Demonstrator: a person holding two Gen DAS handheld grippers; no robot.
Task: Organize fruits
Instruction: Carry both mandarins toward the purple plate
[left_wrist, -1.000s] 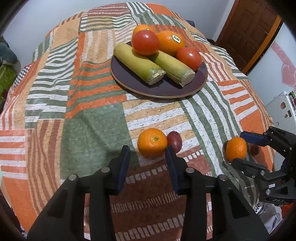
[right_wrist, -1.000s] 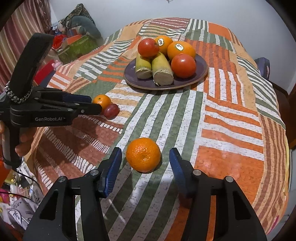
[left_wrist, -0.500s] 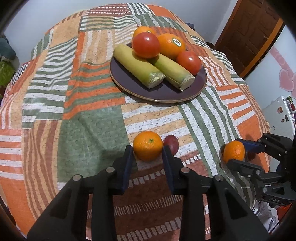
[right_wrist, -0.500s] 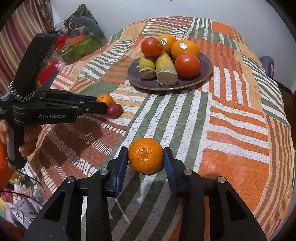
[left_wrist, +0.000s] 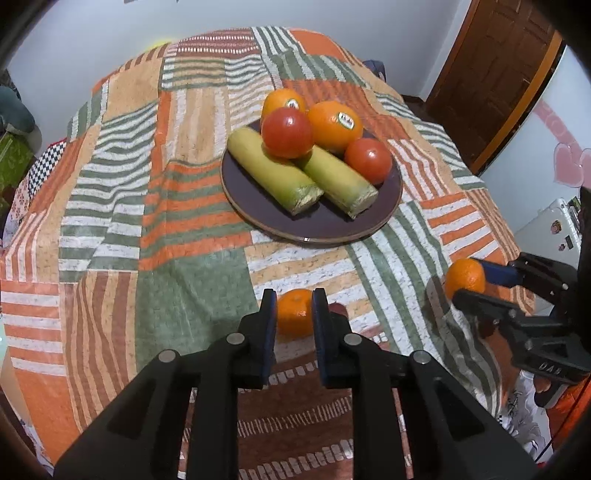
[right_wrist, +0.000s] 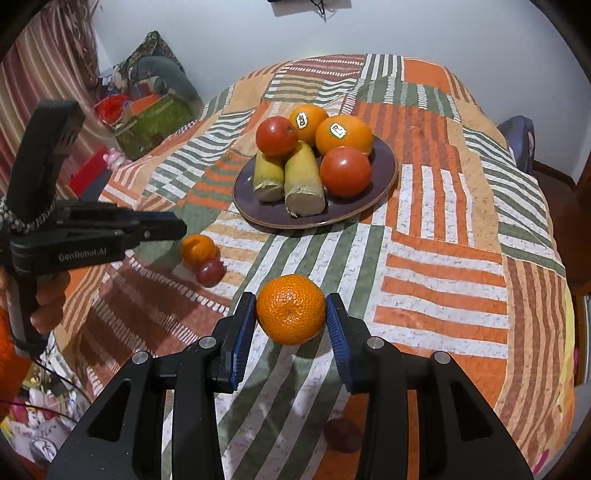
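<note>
A dark plate holds two oranges, two tomatoes and two yellow-green stalks. My left gripper is shut on a small mandarin that rests on the patchwork cloth; the mandarin also shows in the right wrist view, with a small dark red fruit touching it. My right gripper is shut on a second mandarin and holds it above the cloth; this mandarin also shows in the left wrist view. Another dark red fruit lies under the right gripper.
The table is round, covered by a striped patchwork cloth. Boxes and clutter stand beyond its left edge, a wooden door and a white appliance to the right.
Both grippers moved forward and closed on their mandarins. The right gripper has lifted its mandarin off the cloth.
</note>
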